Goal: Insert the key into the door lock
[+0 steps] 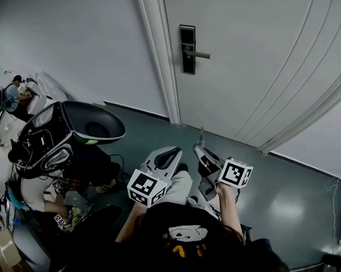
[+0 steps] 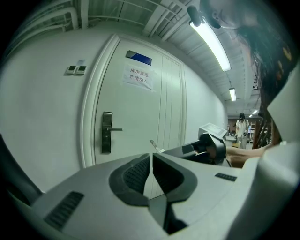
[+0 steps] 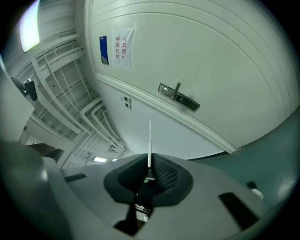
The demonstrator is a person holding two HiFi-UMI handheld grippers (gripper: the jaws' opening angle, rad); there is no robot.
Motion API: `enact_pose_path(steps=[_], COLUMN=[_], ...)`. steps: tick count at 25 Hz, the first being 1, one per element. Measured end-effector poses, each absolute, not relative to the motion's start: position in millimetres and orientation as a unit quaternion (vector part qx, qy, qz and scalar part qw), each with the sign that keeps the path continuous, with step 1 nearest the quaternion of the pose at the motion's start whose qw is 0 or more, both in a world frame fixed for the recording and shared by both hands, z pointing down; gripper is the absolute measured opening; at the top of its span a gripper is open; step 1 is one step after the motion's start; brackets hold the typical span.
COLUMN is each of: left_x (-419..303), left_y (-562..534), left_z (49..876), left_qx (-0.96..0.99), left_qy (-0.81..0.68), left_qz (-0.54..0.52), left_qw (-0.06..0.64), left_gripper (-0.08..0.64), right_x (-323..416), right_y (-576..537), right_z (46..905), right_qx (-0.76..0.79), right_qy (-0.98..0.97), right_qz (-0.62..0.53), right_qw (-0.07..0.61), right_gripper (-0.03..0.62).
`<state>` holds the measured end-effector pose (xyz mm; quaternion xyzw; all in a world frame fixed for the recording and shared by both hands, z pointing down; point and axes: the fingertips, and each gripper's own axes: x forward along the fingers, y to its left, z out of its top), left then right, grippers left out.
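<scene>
Your right gripper [image 3: 149,165] is pinching the thin silver key [image 3: 149,140]. It is pointing toward the black lock plate [image 1: 187,49], well apart (left gripper [image 2: 151,161] is pressed together, empty).

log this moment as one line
phase: pre-insertion | right gripper: shut on thin silver key | left gripper: shut, empty | black door lock plate: key not yet inserted, apart from it
</scene>
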<state>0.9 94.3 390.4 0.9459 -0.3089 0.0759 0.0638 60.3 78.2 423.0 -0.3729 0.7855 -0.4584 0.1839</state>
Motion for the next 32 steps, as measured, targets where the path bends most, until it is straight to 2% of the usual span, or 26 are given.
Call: enact_pose_path(steps=[10,23,32], left_x=[2.2,0.2,1.7], left_y=[36.5,-112.6,-174.8], left_z=[406.9,394.4,394.7], left_qx=[0.94,0.947,0.955], left_qy=[-0.319,-0.306,-0.28], left_qz=[0.084,0.058,0.037], left_qw=[0.083,0.081,0.09], left_gripper=[0.025,0.025,0.025], right_x=[72.7,67.7,57.9], right_y=[27.5,-118.9,-178.1], right_z=[441.6,437.5,442.4], right_qx=[-0.377,-0.39,-0.396], right_qy=[0.765,0.759,0.76], right_qz=[-0.488,-0.491,-0.485], right_qw=[0.186,0.176,0.172], right_gripper=[0.021,0.021,0.021])
